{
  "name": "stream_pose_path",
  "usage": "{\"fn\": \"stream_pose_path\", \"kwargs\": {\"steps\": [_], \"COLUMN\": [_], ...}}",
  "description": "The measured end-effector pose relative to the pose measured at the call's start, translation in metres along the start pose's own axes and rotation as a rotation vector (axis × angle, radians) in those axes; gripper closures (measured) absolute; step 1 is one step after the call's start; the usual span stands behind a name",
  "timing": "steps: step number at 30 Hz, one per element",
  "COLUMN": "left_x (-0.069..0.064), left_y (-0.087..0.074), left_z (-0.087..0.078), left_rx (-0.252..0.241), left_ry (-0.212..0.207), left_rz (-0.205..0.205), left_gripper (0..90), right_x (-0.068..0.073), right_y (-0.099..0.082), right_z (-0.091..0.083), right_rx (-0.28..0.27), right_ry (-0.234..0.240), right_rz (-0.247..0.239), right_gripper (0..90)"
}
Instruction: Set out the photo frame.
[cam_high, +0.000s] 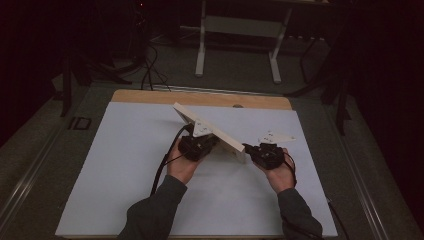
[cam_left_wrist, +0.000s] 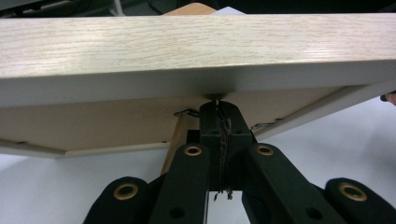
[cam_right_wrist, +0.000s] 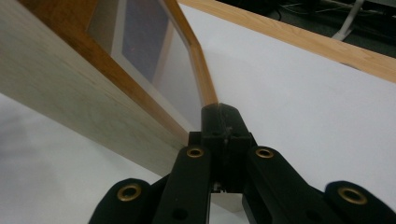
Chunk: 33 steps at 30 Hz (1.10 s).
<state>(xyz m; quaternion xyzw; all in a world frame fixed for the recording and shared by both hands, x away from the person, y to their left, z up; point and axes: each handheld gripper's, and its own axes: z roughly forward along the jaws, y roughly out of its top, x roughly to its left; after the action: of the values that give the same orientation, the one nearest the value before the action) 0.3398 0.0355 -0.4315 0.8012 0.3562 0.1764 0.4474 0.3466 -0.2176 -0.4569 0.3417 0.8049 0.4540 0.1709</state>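
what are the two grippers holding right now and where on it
Both grip the light wooden picture frame: left gripper on its back edge, right gripper at its corner.

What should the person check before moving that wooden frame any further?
1. Left gripper shut at the frame back: ok, jaws closed; what they pinch, cannot tell.
2. Right gripper at the frame's corner: jaws closed; grip cannot tell.
3. Frame tilted, lower corner near the white table: contact cannot tell.
4. Frame glass unbroken: ok.
5. Cables free of the frame: ok.
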Motion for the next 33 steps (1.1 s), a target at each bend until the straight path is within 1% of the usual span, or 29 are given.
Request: {"fn": "stream_pose_path", "kwargs": {"steps": [8,10,16,21,29,31,33], "left_x": [0.003,0.004,0.005,0.007,0.010,0.010,0.011], "left_y": [0.000,0.000,-0.001,-0.001,-0.001,-0.001,-0.001], "left_z": [0.000,0.000,0.000,0.000,0.000,0.000,0.000], "left_rx": [-0.005,-0.005,-0.008,-0.010,-0.013,-0.013,-0.012], "left_ry": [0.004,0.006,0.012,0.010,0.007,0.007,-0.001], "left_rz": [-0.003,-0.001,-0.003,-0.004,-0.018,-0.018,-0.023], "left_gripper": [90.0,90.0,90.0,90.0,90.0,90.0,90.0], "right_x": [0.006,0.010,0.014,0.017,0.025,0.025,0.028], "right_y": [0.001,0.002,0.003,0.004,0.006,0.006,0.008], "right_z": [0.000,0.001,0.001,0.002,0.004,0.004,0.003], "right_rx": [0.001,-0.003,-0.002,0.000,0.006,0.003,-0.001], "right_ry": [0.012,0.023,0.032,0.040,0.061,0.063,0.068], "right_rz": [-0.010,-0.021,-0.031,-0.042,-0.068,-0.067,-0.077], "right_gripper": [90.0,90.0,90.0,90.0,90.0,90.0,90.0]}}
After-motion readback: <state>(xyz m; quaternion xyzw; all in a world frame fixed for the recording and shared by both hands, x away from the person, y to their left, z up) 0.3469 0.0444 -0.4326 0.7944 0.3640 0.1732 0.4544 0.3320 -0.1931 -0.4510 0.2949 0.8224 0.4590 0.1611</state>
